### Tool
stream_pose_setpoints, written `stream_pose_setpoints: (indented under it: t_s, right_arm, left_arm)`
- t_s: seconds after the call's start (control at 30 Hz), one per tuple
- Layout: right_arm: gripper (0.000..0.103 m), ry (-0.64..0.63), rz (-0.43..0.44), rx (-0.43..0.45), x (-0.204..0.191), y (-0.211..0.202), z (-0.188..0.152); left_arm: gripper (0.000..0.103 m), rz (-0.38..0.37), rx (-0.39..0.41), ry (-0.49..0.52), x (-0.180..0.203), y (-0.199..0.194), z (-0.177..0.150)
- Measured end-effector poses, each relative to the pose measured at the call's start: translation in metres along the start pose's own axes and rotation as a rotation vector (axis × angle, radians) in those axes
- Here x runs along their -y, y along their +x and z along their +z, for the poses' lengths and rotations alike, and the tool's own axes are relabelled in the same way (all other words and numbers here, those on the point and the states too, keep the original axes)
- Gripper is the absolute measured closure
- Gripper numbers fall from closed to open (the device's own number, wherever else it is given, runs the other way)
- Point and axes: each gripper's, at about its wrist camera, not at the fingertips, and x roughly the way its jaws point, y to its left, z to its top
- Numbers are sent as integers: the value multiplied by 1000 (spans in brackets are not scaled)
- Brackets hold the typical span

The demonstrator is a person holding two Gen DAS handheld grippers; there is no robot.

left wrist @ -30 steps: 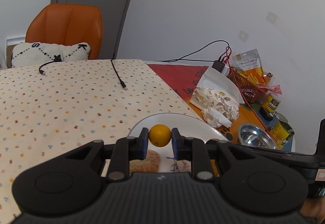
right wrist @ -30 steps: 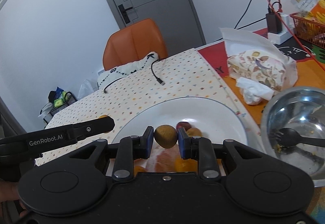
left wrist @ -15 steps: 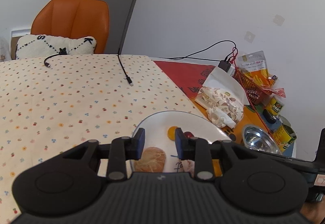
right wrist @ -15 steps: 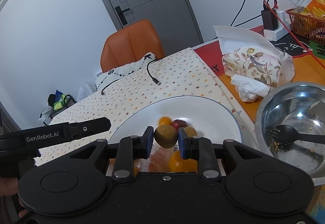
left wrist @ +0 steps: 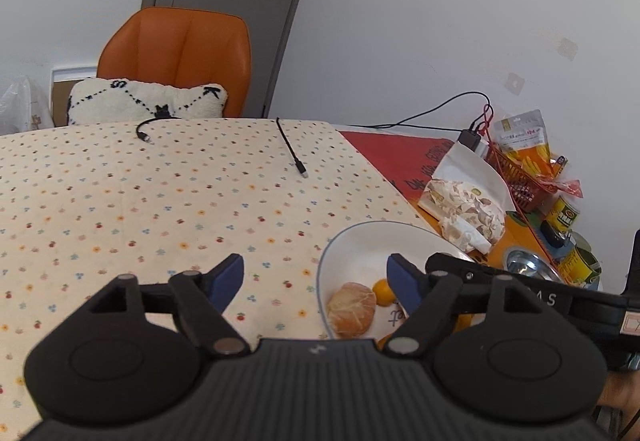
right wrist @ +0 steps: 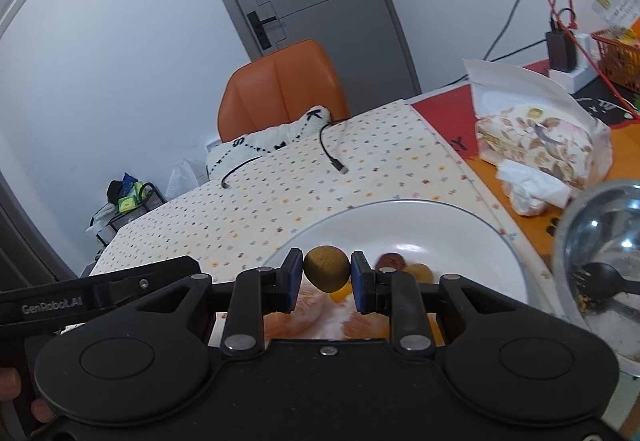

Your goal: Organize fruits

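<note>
Fruits are gathered in the white bowl [right wrist: 500, 241]: a brown kiwi [right wrist: 326, 268] is clamped in the right hand-held gripper [right wrist: 326, 275], poised directly above it. The left hand-held gripper [left wrist: 316, 283], its jaws just opened wide and empty, is held beside the bowl's left rim, over the desk [left wrist: 160, 201]. A peeled orange [left wrist: 352, 309] lies beneath, so little room is left.

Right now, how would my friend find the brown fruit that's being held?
Find the white bowl on the dotted tablecloth. Just above its near side, the right gripper pinches a kiwi. It's dull brown and lifted, while the other fruits lie inside the bowl.
</note>
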Motion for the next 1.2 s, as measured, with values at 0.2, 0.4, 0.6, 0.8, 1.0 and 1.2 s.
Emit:
stream_pose_setpoints:
  t_s: [0.2,0.4,0.6,0.8,1.0,1.2]
  right_arm:
    - [68,12,8,8,-6,-3,1]
    - [45,27,-3,26,-7,-12,-1]
    - [29,17,-9,37,-14,-21,-3]
    - [12,-16,4,56,-29,-34,-6]
    - [0,-42,15,68,-45,-49,-11]
    - [0,-64,16,59,-60,-62,-20]
  left_arm:
    - [19,34,25,-18,-7,-13,1]
    - [12,84,65,-7,-7,-26,-1]
    - [11,100,80,20,-9,-42,-2]
    - [11,113,105,27,-12,-63,-5]
    - [11,157,113,43,-13,-88,-10]
    - [11,187,118,33,-21,-111,-20]
